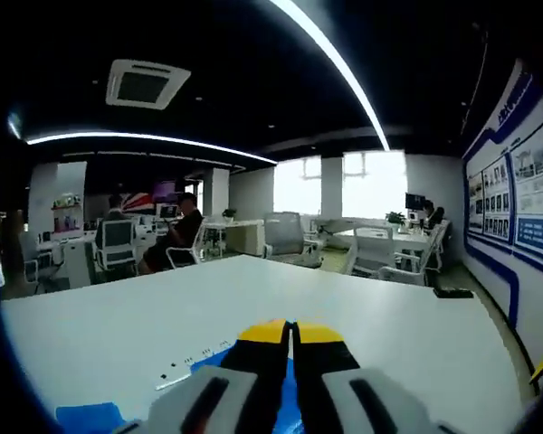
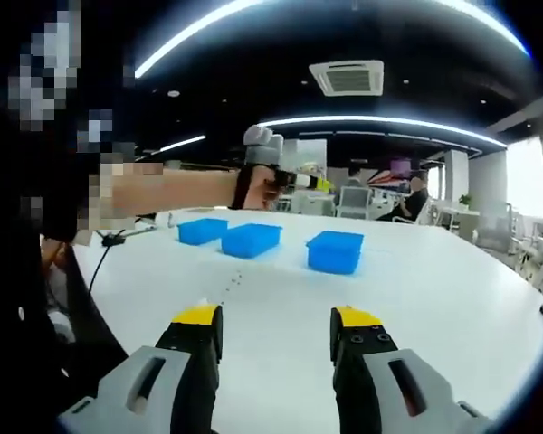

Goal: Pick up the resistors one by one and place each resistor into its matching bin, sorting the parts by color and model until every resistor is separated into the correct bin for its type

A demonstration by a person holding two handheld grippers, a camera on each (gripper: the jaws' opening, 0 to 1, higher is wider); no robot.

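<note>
Where the left gripper view looks across the white tabletop (image 1: pixel 253 298), the left gripper (image 1: pixel 292 327) is clenched, its yellow tips together on nothing, above a blue bin (image 1: pixel 86 418); small resistors (image 1: pixel 195 359) lie just beside. In the right gripper view, the right gripper (image 2: pixel 276 318) is released, jaws apart, short of three blue bins (image 2: pixel 335 250), a line of resistors (image 2: pixel 233 283) between.
</note>
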